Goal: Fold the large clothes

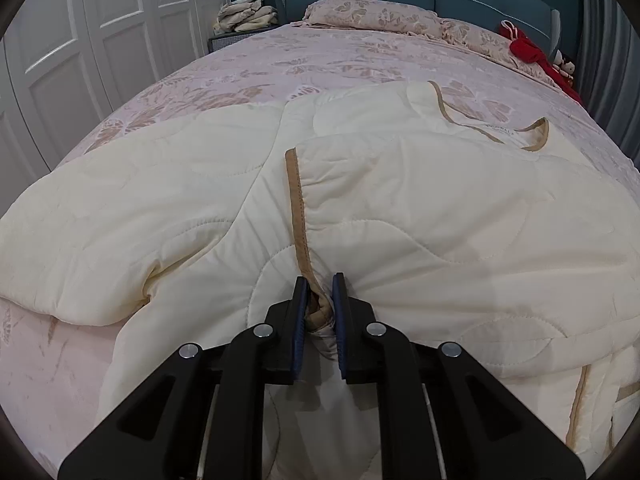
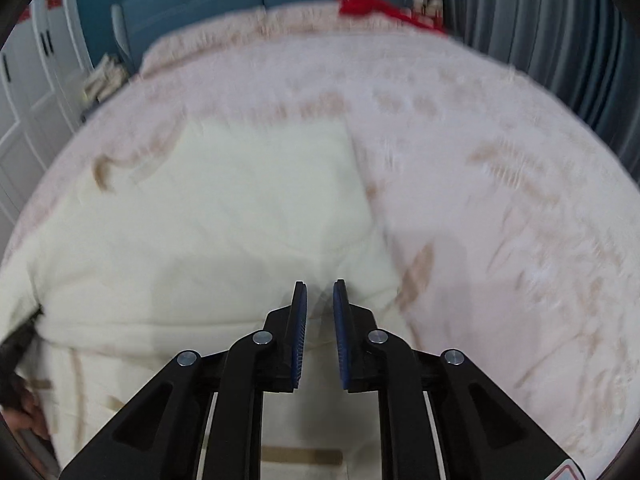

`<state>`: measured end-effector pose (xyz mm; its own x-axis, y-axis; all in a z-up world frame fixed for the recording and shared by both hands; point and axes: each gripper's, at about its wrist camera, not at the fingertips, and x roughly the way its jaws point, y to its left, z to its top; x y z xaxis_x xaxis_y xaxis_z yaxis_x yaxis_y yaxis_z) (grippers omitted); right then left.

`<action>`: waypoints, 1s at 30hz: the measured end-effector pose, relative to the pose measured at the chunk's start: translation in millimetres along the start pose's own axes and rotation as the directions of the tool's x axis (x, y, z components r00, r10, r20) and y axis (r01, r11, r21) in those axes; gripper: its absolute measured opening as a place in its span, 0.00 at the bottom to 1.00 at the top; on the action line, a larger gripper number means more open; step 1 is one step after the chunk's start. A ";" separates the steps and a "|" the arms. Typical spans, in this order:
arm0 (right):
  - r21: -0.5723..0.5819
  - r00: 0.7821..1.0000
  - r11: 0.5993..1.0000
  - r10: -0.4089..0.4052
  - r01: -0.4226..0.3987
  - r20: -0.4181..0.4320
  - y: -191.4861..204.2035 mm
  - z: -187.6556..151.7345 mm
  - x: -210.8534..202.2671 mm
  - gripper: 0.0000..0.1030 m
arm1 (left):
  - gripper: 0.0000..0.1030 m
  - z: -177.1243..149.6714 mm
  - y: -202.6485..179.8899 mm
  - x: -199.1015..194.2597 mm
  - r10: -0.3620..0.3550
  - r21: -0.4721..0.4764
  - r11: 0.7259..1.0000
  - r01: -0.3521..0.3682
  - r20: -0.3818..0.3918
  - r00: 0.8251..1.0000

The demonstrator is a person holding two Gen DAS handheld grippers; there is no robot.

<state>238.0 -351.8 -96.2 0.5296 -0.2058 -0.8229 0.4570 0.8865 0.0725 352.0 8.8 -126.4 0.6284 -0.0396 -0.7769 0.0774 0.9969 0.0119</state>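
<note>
A large cream quilted garment (image 1: 400,200) with tan trim (image 1: 296,200) lies crumpled across the near half of the bed. My left gripper (image 1: 320,280) is shut on a bunched tan-trimmed edge at the garment's near side, and cloth fills the gap between its blue pads. In the blurred right wrist view the same garment (image 2: 240,200) covers the left half. My right gripper (image 2: 320,286) sits low over its near right part with the fingers close together. Creases seem to run into the narrow gap. A hand (image 2: 24,408) shows at the far left edge.
The bed (image 1: 240,80) has a pink leaf-patterned cover, with bare cover to the right of the garment (image 2: 500,200). A pillow (image 1: 380,16) and a red item (image 1: 528,50) lie at the headboard. Folded clothes (image 1: 246,12) sit on a nightstand. White wardrobe doors (image 1: 80,40) stand to the left and a curtain (image 2: 540,40) to the right.
</note>
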 end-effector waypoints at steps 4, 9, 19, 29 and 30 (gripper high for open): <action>-0.003 1.000 1.000 0.008 -0.008 -0.014 -2.6 -8.7 18.2 0.05 | 0.12 -1.7 -1.5 0.9 0.004 0.003 1.000 -0.004 0.010 1.000; -0.037 1.000 0.999 -0.016 0.016 0.006 -0.7 -13.3 22.9 0.05 | 0.12 -1.9 0.8 0.3 -0.008 -0.008 1.000 0.009 0.018 1.000; -0.102 0.985 0.980 0.169 -0.170 -0.025 110.6 -3.4 -46.8 0.14 | 0.60 -7.1 66.0 -36.5 -0.208 -0.271 0.938 0.217 0.062 0.976; -0.243 0.966 0.942 0.193 -0.231 -0.170 233.5 -54.4 -2.3 0.14 | 0.88 -28.0 258.3 -91.0 -0.049 -0.512 0.854 0.095 0.103 0.994; -0.244 0.969 0.943 0.189 -0.224 -0.159 233.6 -57.4 -0.2 0.13 | 0.88 -31.9 286.2 -90.4 -0.004 -0.555 0.830 0.052 0.088 0.996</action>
<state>303.7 -120.9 -111.5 0.4862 0.0340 -0.8732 0.1380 0.9837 0.1151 292.7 299.9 -72.8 0.6935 -0.0492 -0.7187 -0.3324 0.8632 -0.3799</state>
